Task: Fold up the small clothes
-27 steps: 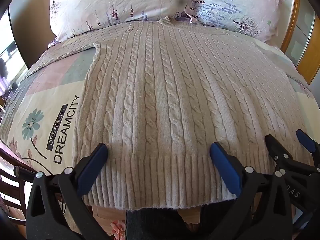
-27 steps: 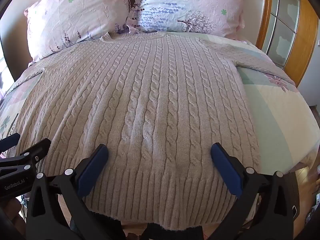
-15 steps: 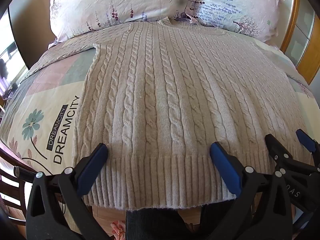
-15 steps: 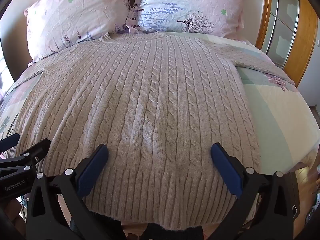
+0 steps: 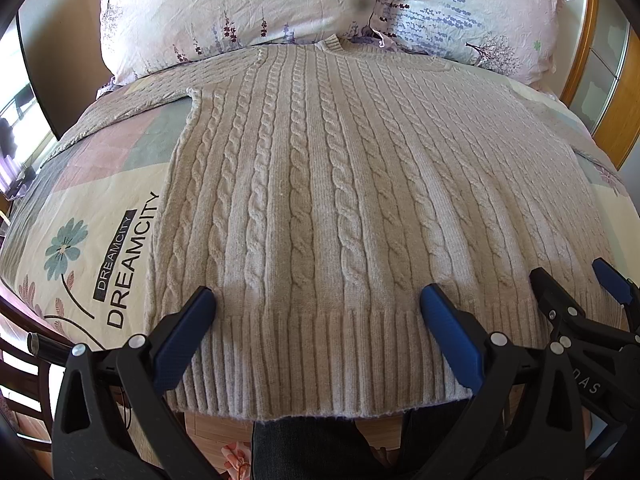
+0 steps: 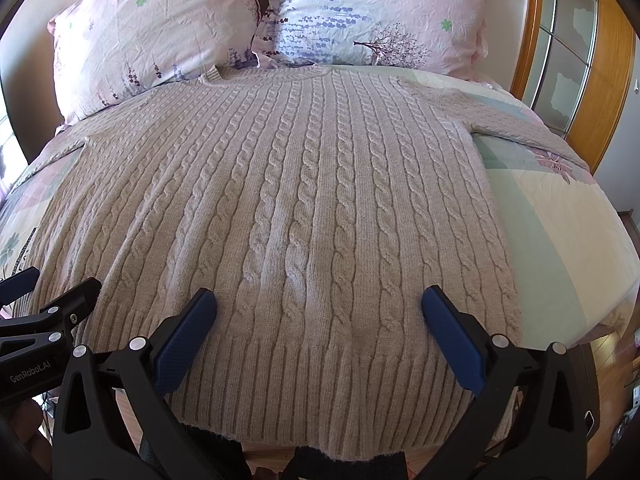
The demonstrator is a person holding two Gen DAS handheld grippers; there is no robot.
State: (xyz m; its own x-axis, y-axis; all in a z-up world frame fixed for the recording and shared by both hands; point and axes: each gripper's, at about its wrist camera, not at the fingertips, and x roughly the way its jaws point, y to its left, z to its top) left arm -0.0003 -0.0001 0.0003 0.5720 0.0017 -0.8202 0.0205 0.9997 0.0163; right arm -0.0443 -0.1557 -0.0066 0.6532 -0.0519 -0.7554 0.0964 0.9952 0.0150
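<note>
A home bedroom, judging by the bed (image 5: 100, 184) straight ahead of both tools, made up with a patchwork quilt (image 6: 560, 240) printed with flowers and the word DREAMCITY. Farther ahead, against the headboard end, two floral pillows side by side: a pink pillow (image 5: 224, 12) and a pale blue pillow (image 6: 360, 12). Off to the far right, a wooden-framed wardrobe door (image 6: 580, 60) with frosted panels. Below the near bed edge, wooden flooring (image 6: 616, 344); to the low left, dark slatted wooden furniture (image 5: 20, 360).
</note>
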